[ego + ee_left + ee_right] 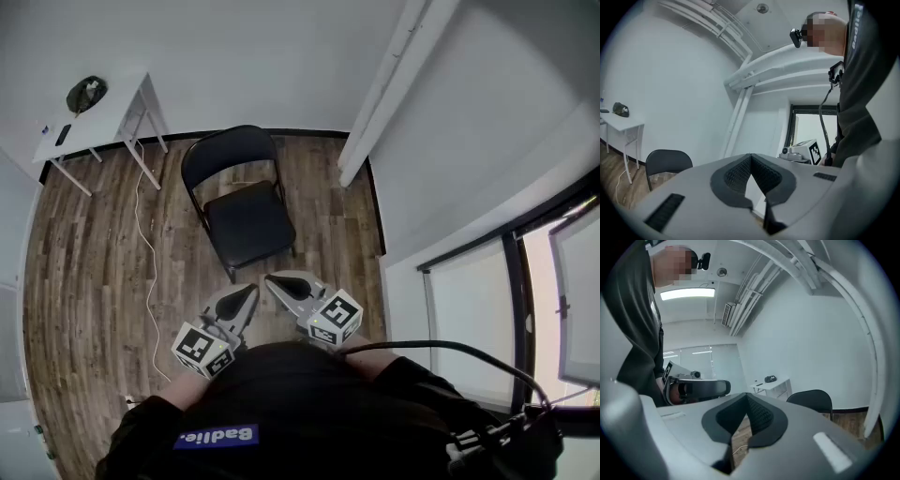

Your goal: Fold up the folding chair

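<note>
A black folding chair point(238, 199) stands unfolded on the wooden floor, its seat facing me. Its backrest shows in the left gripper view point(668, 161) at lower left and in the right gripper view point(813, 401) at right. My left gripper point(251, 292) is held close to my body, short of the chair's front edge, shut and empty. Beside it my right gripper point(272, 279) is also shut with nothing in it. Both point level. In each gripper view the dark pads point(751, 174) point(747, 416) meet at the tip.
A white desk point(94, 117) with small dark items stands at the back left. A white cable point(145, 253) runs across the floor left of the chair. A white slanted beam point(389, 84) and a wall with a window point(487, 319) are at the right.
</note>
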`<state>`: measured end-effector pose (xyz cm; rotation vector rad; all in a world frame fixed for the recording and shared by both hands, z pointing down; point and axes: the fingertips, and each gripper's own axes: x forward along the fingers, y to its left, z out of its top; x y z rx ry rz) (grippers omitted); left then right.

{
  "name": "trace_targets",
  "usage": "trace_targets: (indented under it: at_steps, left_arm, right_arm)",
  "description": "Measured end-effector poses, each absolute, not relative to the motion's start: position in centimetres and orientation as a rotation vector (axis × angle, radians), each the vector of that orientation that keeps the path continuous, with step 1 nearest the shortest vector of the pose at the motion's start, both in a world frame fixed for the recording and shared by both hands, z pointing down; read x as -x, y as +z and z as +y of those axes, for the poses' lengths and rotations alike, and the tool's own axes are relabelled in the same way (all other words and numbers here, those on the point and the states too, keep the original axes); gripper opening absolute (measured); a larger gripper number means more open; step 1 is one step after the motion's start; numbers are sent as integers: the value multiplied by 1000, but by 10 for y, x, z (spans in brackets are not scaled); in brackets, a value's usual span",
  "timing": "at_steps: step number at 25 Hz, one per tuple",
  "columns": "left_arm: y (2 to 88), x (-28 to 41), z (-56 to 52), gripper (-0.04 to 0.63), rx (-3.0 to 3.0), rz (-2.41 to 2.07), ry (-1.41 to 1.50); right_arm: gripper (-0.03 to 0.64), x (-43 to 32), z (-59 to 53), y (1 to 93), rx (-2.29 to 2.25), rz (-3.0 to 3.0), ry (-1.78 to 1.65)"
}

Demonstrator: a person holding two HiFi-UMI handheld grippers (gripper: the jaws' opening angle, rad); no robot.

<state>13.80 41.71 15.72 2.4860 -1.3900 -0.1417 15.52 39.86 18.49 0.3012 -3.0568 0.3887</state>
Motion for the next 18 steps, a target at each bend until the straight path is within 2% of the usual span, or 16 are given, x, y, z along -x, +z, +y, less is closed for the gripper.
trace_targets:
  at_steps: [18]
  left_arm:
    - [151,-163,406,5,-2472,-1440,-97]
  right_arm:
    - [2,-176,388,183,-262,-3089,425]
